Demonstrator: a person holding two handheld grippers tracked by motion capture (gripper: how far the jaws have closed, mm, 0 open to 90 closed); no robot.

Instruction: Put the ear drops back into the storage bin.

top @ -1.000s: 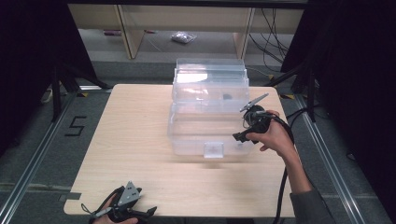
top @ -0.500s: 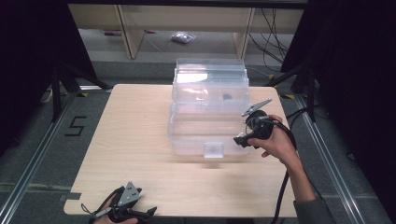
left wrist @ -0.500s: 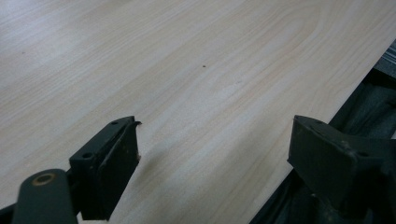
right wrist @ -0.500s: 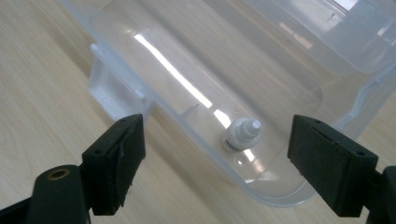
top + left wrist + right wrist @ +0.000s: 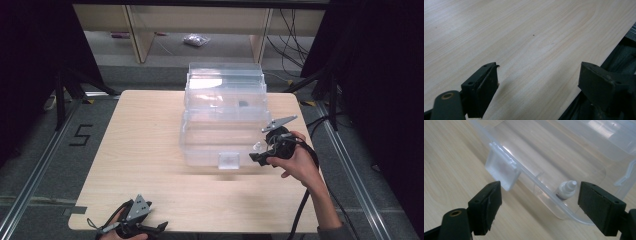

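The right gripper (image 5: pixel 261 151) hovers at the front right corner of the clear box (image 5: pixel 223 120), jaws spread wide and holding nothing. A small bottle (image 5: pixel 566 190) stands inside the box near that corner — just behind the wall.

The left gripper (image 5: pixel 150 225) rests at the table's (image 5: pixel 135 130) near edge, also released and empty.

The risk, as a judgement: the light box could slide on the smooth wood if a jaw knocks its wall or latch (image 5: pixel 502 171), tipping the bottle.

The table is pale wood grain; beyond it lie grey floor, shelving and loose cables — dark curtains at both sides.

black number 5 (image 5: pixel 82 135) marked on the grey floor (image 5: pixel 35 150)
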